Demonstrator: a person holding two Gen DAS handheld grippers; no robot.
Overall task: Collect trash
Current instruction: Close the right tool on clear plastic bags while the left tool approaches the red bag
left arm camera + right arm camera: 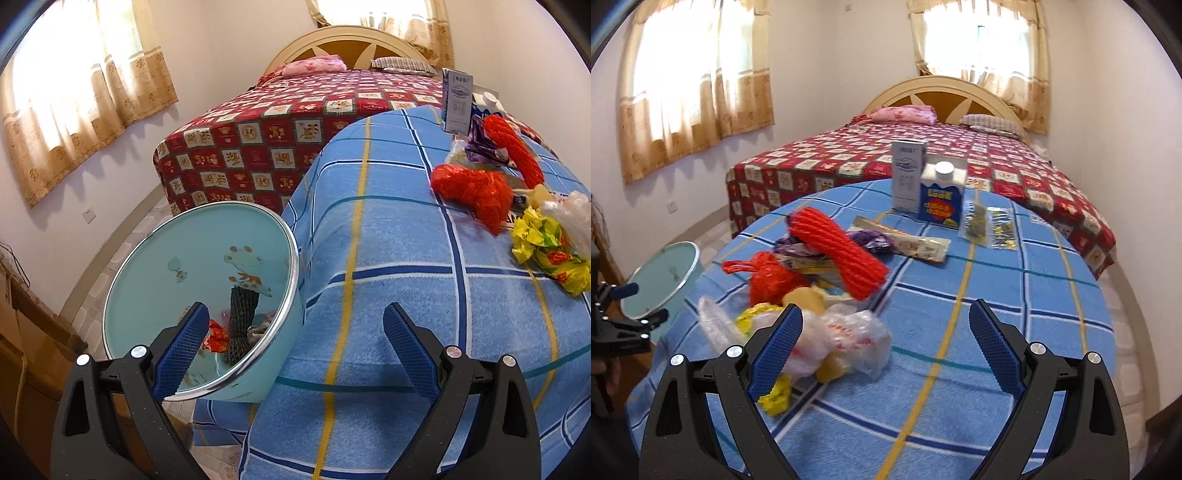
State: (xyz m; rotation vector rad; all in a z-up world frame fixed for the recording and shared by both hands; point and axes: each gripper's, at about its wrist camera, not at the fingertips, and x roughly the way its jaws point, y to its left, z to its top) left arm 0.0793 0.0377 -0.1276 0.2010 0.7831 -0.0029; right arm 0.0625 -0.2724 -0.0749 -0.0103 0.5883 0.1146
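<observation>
**Two open claws, litter heap nearer the right**

Two beds fill the room; the nearer, under a blue plaid towelling cover [960, 332], carries the trash. Off its left edge stands a pale blue bin [166, 266] with a chrome rim, some scraps already inside. Heaped toward the cover's left edge lie a ribbed red foam-net sleeve [838, 251], long axis running diagonally away from the claw, a bunched red net [772, 280], crinkled clear plastic bags [849, 339] and yellow wrappers [775, 397]. Two cartons [940, 194] stand at the far edge. Right gripper [886, 347] is spread wide and empty, bags just left of centre: the nearer tool. Left gripper [295, 350], also spread and empty, hangs by the bin.
</observation>
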